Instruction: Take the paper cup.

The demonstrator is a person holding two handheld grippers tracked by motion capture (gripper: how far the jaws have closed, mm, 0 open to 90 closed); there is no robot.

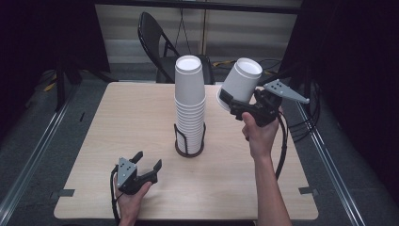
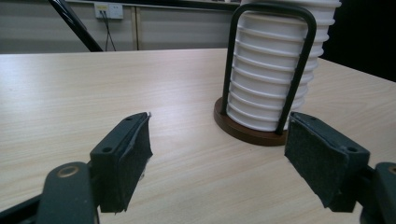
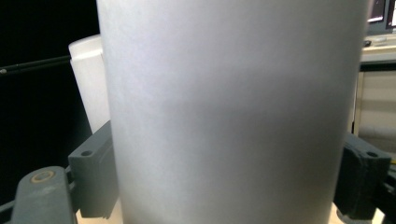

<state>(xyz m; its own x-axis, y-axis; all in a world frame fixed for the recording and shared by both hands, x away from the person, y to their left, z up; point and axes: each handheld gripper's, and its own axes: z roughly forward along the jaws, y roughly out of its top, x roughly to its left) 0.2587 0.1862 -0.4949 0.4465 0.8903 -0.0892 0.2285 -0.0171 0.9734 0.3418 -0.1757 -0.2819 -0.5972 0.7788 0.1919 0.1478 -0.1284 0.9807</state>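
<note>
The right claw (image 1: 235, 104) grips a tilted paper cup (image 1: 241, 80) just right of the cup stack (image 1: 190, 106); the left claw (image 1: 147, 162) rests released.

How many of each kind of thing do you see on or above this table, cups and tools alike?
Tall stack of nested white paper cups: 1
Single white paper cup held tilted in the air: 1
Round brown holder with black wire uprights: 1
Black hand-held two-jaw grippers: 2, the left gripper and the right gripper
Light wooden table: 1
Total: 6
</note>
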